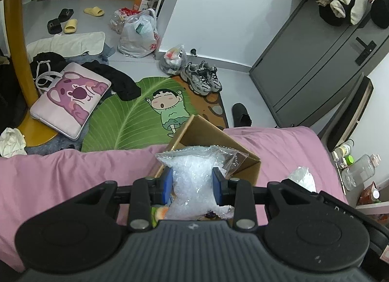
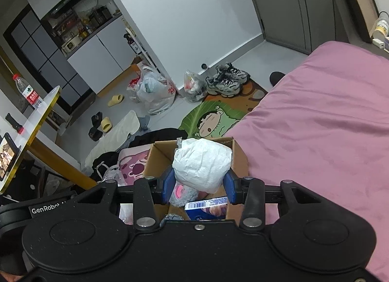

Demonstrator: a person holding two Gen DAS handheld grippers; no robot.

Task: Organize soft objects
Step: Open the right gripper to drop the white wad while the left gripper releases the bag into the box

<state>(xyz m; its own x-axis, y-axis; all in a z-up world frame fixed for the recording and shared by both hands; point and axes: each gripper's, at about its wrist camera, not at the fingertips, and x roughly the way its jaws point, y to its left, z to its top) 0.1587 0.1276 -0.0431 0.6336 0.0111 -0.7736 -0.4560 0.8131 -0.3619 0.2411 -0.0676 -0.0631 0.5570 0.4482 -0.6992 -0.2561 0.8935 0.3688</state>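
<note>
An open cardboard box (image 1: 214, 136) stands on the pink bed (image 1: 73, 175) at its floor-side edge. My left gripper (image 1: 193, 186) is shut on a clear bag of bubble wrap (image 1: 192, 177) and holds it over the box. My right gripper (image 2: 200, 184) is shut on a white crumpled paper bundle (image 2: 201, 163) and holds it over the same box (image 2: 240, 158). Inside the box lie a grey and pink plush (image 2: 183, 193) and a blue packet with a barcode (image 2: 206, 205). The right-hand white bundle also shows at the edge of the left wrist view (image 1: 301, 177).
On the floor past the bed are a green leaf rug (image 1: 136, 116), a pink cartoon pillow (image 1: 70, 102), black clothes (image 1: 116, 80), grey sneakers (image 1: 201, 77), slippers and plastic bags (image 1: 139, 34). A yellow-legged table (image 1: 17, 46) stands at left. A grey door (image 1: 316, 68) is at right.
</note>
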